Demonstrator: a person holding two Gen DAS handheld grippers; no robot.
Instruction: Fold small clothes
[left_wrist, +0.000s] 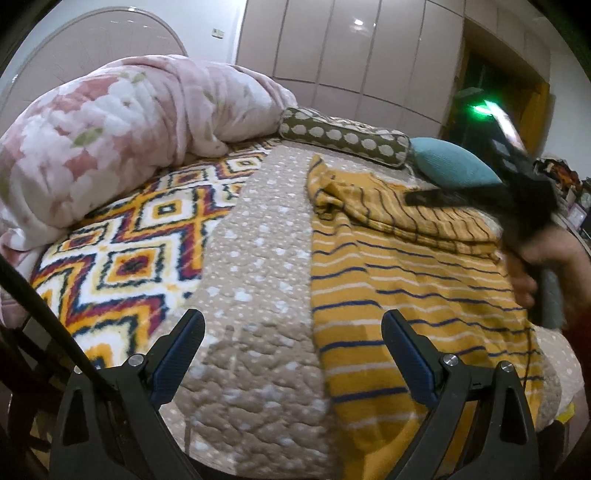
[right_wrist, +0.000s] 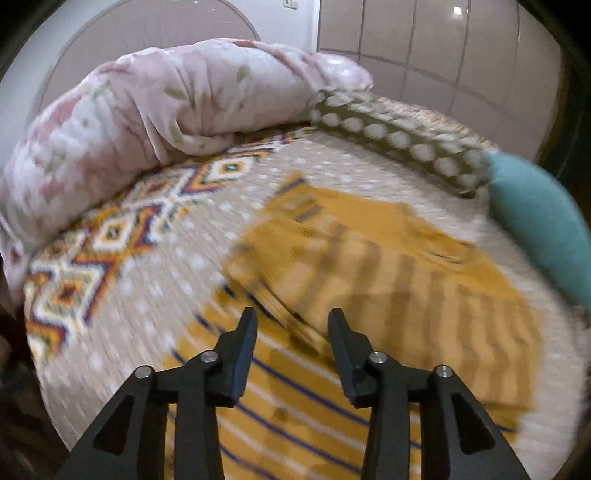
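The garment (left_wrist: 399, 280), right of centre in the left wrist view, is mustard yellow with thin navy and white stripes; its folded-over upper part shows the paler reverse with dark stripes. The quilted bedspread (left_wrist: 255, 258) beneath it is beige with small white dots. At centre left lies a blanket (left_wrist: 125, 243) of white, orange, dark red and navy diamonds. The bundled comforter (left_wrist: 122, 125) in the upper left is pale pink with rose and white flowers and green leaves. The bolster (left_wrist: 347, 138) at upper centre is olive with white spots. A cushion (left_wrist: 454, 162) to its right is plain teal. The gripper fingers (left_wrist: 410, 360) are black with blue pads.
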